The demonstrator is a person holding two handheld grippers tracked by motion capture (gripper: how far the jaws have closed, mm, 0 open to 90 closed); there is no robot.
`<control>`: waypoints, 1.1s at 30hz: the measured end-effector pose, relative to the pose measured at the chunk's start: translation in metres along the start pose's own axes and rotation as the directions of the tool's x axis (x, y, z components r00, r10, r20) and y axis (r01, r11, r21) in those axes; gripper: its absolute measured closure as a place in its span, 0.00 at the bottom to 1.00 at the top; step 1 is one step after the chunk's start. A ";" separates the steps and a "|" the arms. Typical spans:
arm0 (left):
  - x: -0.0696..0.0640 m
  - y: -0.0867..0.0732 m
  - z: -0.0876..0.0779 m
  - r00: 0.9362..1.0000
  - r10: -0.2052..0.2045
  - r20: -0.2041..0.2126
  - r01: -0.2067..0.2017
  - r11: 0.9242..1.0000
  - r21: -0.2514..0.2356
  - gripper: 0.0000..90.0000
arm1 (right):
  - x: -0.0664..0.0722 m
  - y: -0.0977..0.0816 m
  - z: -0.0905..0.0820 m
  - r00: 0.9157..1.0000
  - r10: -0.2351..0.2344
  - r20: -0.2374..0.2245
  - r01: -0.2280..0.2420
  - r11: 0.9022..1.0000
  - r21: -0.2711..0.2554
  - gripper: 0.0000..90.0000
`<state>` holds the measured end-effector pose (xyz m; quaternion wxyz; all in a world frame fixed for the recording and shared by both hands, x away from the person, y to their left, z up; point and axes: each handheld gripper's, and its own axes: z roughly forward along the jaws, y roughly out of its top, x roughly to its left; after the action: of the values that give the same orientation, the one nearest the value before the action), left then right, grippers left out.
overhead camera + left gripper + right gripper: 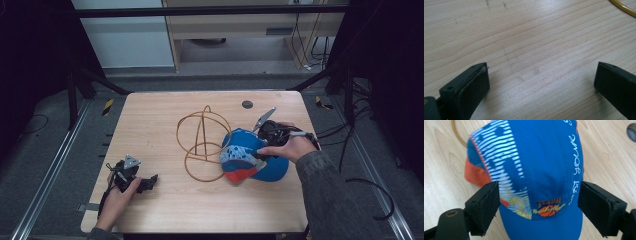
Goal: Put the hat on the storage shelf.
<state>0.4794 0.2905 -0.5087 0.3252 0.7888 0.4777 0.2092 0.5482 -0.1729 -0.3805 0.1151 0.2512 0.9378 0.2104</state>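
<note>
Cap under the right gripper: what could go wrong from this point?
The right gripper straddles the blue cap with its jaws open, so closing may pinch only loose fabric, and the cap could slip or fold when lifted. The wire stand lies right beside the cap, so a sideways drag might snag or shift it. The left gripper rests open on the table, too far off to steady anything.
</note>
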 end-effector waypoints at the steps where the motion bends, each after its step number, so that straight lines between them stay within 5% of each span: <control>1: 0.000 0.000 0.000 1.000 0.000 0.000 0.000 1.000 0.000 0.00 | -0.001 0.001 0.003 1.000 0.002 -0.004 -0.002 1.000 -0.002 0.19; 13: 0.000 0.000 0.000 1.000 -0.001 0.000 0.001 1.000 -0.001 0.00 | -0.001 0.010 0.021 0.999 -0.006 -0.040 0.007 1.000 0.014 0.19; 17: 0.000 0.000 0.000 1.000 -0.004 0.000 0.004 1.000 -0.003 0.00 | -0.005 0.009 0.027 0.999 0.009 -0.046 -0.008 1.000 0.027 0.31; 23: 0.000 0.000 0.000 1.000 0.000 0.000 0.000 1.000 0.000 0.00 | -0.004 0.008 0.030 0.996 -0.003 -0.091 0.005 1.000 0.022 0.73; 27: 0.000 0.000 0.000 1.000 0.003 -0.001 -0.003 1.000 0.005 0.00 | -0.002 0.006 0.030 0.996 -0.013 -0.093 0.017 0.999 0.035 0.90; 33: 0.000 0.000 0.000 1.000 0.003 -0.001 -0.003 1.000 0.005 0.00 | -0.005 0.000 0.020 0.995 -0.007 -0.100 0.010 1.000 0.027 0.95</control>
<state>0.4791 0.2906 -0.5084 0.3228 0.7902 0.4773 0.2088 0.5588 -0.1684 -0.3976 0.0655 0.2379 0.9463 0.2091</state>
